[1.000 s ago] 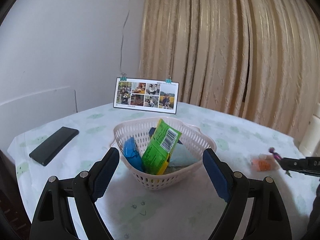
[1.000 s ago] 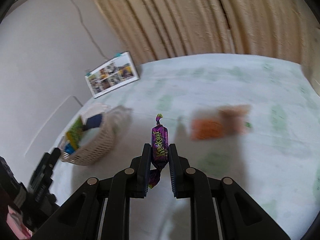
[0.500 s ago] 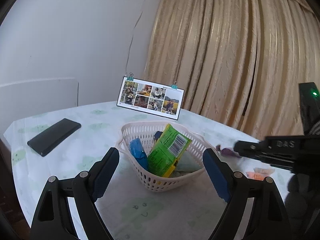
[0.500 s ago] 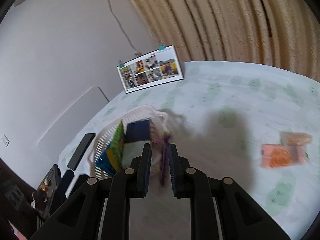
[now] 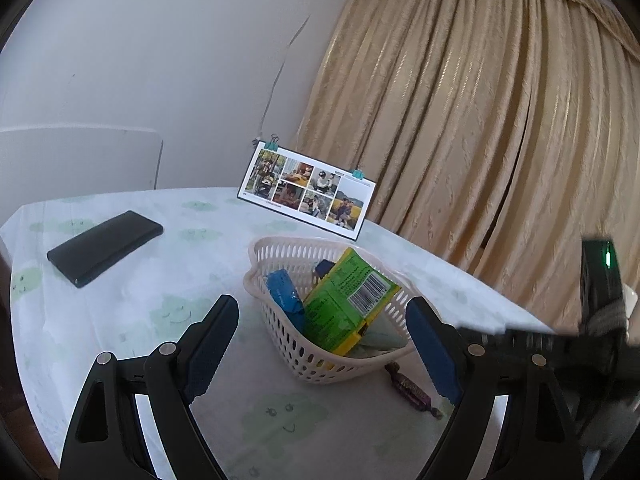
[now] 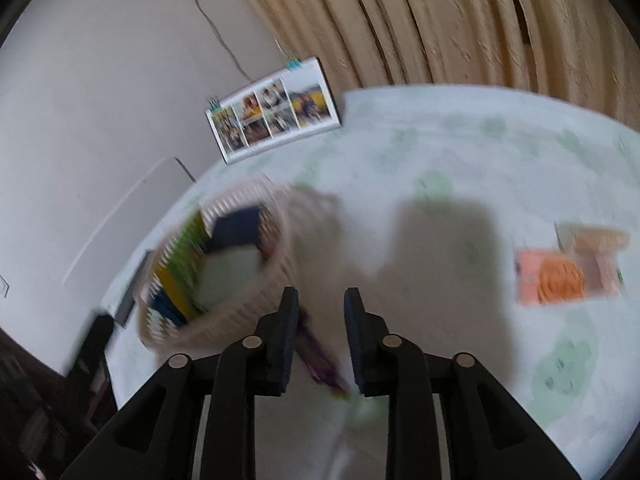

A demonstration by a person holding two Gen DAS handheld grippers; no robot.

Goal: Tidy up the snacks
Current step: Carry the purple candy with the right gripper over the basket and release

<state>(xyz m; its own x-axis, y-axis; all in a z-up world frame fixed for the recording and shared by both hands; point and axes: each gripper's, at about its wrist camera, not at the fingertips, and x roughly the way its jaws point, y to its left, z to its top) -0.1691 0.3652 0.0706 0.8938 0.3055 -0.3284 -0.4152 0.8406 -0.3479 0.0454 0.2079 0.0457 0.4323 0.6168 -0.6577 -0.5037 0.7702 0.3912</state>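
A white plastic basket [image 5: 267,246] stands on the table with a green packet [image 5: 344,304], a blue packet [image 5: 284,296] and other snacks inside. My left gripper [image 5: 320,302] is open, its fingers on either side of the basket's near end and holding nothing. A purple wrapped candy [image 5: 410,390] lies on the tablecloth just outside the basket's near right wall. In the blurred right wrist view, my right gripper [image 6: 321,300] is open above that candy [image 6: 316,348], beside the basket [image 6: 224,320].
A black phone [image 5: 104,246] lies at the table's left. A photo calendar [image 5: 308,196] stands behind the basket, against the curtain. Orange snack packets [image 6: 560,276] lie on the table to the right. The right tool's black body [image 5: 600,340] fills the left view's right edge.
My right gripper carried the purple candy to the basket, then opened; the candy now lies on the table outside the basket. My left gripper stayed open around the basket.
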